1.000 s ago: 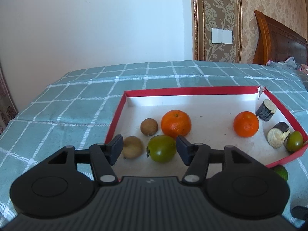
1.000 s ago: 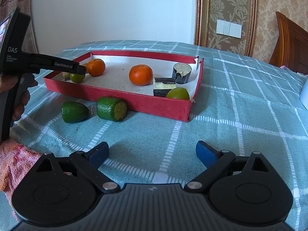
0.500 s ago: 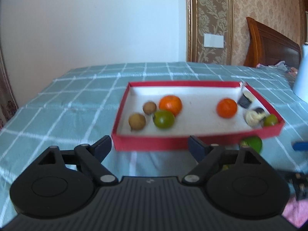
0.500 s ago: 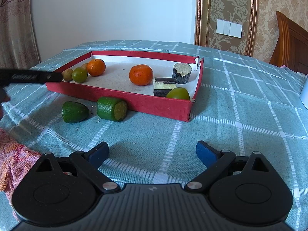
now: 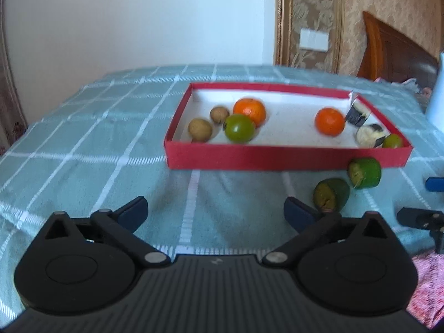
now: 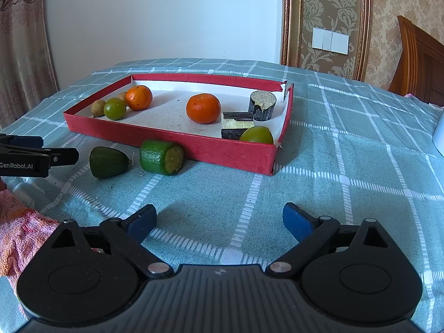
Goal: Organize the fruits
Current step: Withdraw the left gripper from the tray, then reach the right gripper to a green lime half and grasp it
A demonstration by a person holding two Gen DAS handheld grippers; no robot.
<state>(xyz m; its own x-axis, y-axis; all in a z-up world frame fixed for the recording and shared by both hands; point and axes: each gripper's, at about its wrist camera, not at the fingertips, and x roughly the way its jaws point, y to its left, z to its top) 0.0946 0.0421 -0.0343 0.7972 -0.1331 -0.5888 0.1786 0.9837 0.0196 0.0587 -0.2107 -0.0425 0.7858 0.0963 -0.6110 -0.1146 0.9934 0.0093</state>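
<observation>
The left gripper (image 5: 216,213) has just been opening — nothing between its jaws. The dark green fruit piece (image 5: 331,194) lies at two o'clock, outside the red box (image 5: 285,156) — nearer this hand.

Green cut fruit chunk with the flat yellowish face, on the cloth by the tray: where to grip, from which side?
Grip the green cut fruit chunk across its rounded green sides, coming from above. It lies on its side, cut face towards the right wrist camera, close against the red cardboard tray wall, so a level approach from behind is blocked.
</observation>
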